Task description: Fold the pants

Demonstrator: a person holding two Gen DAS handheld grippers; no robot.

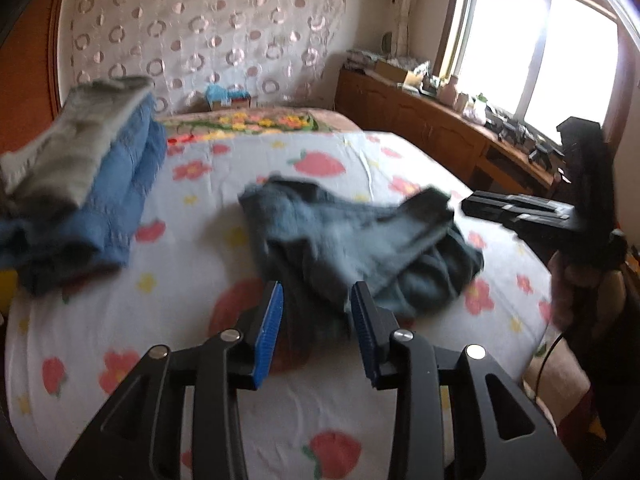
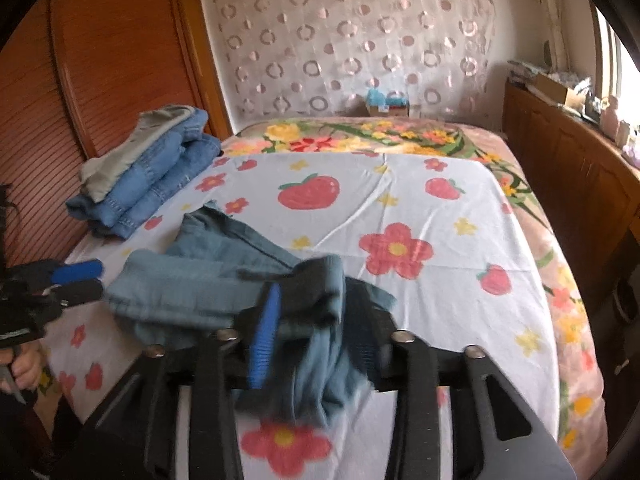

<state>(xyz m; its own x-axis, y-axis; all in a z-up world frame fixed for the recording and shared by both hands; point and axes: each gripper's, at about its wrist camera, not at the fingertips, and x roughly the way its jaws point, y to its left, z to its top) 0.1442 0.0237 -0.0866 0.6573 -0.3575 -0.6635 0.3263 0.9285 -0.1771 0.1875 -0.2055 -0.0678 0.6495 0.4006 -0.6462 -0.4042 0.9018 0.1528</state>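
Pants (image 1: pixel 360 236) lying bunched near front edge of bed (image 1: pixel 120 320); left hand-held gripper (image 1: pixel 318 316) standing partly open, empty; right hand-held gripper (image 2: pixel 308 332) partly open, cloth sagging between jaws. Risking: fold slumping, cloth snagging on withdrawing pads

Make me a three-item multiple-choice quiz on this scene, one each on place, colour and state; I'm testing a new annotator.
1. Where does the stack of folded clothes lie?
A. by the wooden headboard
B. on the window counter
C. on the floor

2. What colour are the left gripper pads?
A. red
B. blue
C. green

3. How do the pants look?
A. neatly folded
B. hung up
C. crumpled on the sheet

Answers: 1 A, the stack sits against the headboard; 2 B, both pads show blue; 3 C, they lie bunched on the sheet.
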